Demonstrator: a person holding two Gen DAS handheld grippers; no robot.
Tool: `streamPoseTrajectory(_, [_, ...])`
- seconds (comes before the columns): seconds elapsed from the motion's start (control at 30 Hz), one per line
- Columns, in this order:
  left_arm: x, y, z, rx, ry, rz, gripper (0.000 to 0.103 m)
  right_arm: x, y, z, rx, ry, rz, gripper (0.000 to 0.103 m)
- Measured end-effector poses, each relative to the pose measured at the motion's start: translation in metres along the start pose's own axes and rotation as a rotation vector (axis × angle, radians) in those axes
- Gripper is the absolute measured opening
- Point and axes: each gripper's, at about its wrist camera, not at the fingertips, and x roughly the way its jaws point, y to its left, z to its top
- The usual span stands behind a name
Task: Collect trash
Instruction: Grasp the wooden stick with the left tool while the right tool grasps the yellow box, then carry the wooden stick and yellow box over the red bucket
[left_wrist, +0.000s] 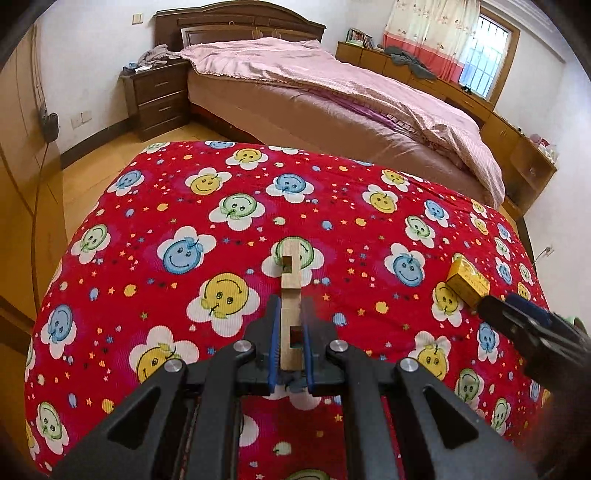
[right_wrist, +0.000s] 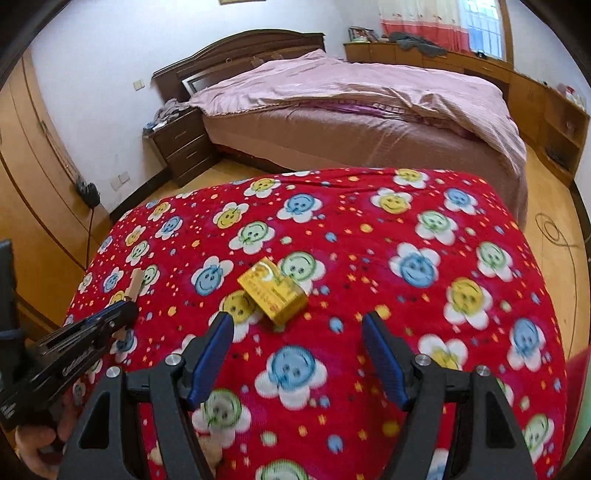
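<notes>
Trouble nearest me: my left tongs (left_wrist: 289, 325) are clenched on a notched wooden stick (left_wrist: 290, 295) whose long free end could lever loose. My right tongs (right_wrist: 297, 334) gape, released, just short of the yellow box (right_wrist: 273, 291) lying askew on the red-clothed desk (right_wrist: 388, 258); closing crooked might shove it away.

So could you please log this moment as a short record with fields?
surface: red smiley-print cloth
left gripper: shut on a notched wooden stick, which points forward past its fingertips
right gripper: open, empty, aimed at the yellow box
yellow box: lies on the cloth just ahead of the right gripper, untouched
background: bed with pink cover, dark nightstand, curtained window
trash bin: none in view
</notes>
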Motion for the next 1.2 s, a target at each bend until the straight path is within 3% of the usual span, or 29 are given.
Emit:
streamPoseTrajectory(0.13, [0.001,0.0,-0.001,0.008,-0.005,0.003,0.01,0.011,0.004,0.007,-0.018,0.001,0.0,0.071])
streamPoseTrajectory(0.4, [0.001,0.0,-0.001,0.009,-0.006,0.003,0.01,0.023,0.014,0.007,-0.068,0.01,-0.012,0.042])
streamPoseTrajectory(0.7, [0.0,0.001,-0.002,0.006,-0.013,-0.011,0.01,0.007,0.011,-0.001,-0.056,0.005,-0.005,0.04])
streamPoseTrajectory(1.2, [-0.017,-0.016,-0.003,0.046,-0.068,-0.107,0.01,-0.091,-0.023,-0.039,0.086,-0.089,0.014,0.04])
